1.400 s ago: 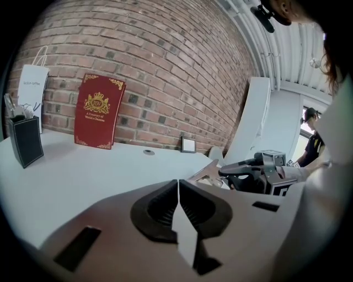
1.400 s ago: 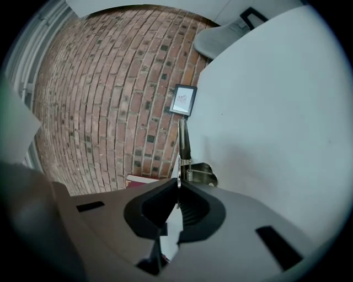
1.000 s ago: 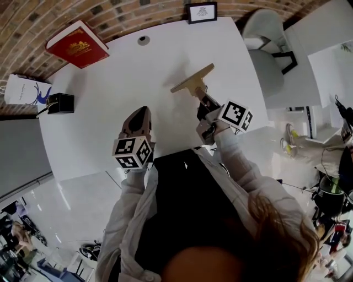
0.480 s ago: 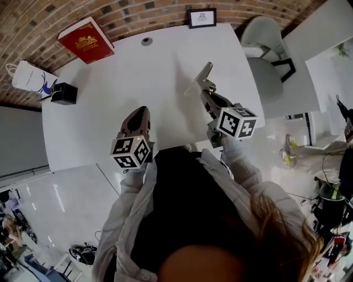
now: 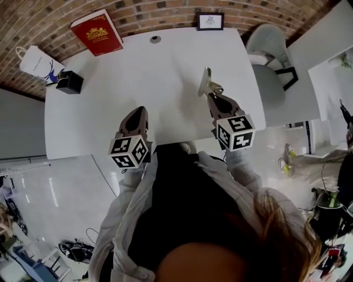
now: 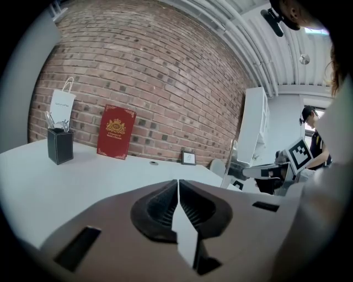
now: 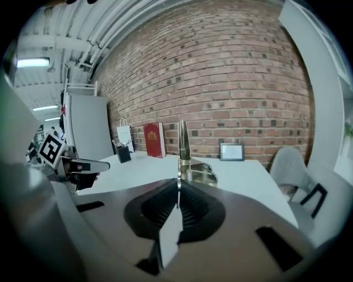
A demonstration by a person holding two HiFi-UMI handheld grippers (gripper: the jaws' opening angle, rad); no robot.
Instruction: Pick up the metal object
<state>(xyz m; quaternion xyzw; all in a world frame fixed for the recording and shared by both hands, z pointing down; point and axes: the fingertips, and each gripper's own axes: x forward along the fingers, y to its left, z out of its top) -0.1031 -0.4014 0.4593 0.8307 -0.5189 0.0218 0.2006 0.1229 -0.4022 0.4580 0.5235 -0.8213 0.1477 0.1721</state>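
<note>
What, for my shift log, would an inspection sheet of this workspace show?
Surface: white table, mostly bare.
Job's things: metal object, upright, apparently lifted off the table.
Clutter: red book, black pen holder, paper bag and picture frame at the far side.
Grippers: right gripper shut on the metal object; left gripper fingers together, empty.
Cables: nothing seen.
Surroundings: brick wall, grey chair.

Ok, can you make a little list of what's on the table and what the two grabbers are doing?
Right gripper: shut on the metal object, holding it upright over the table
Left gripper: shut, empty
Far edge of table: red book, picture frame
Left corner: black pen holder
</note>
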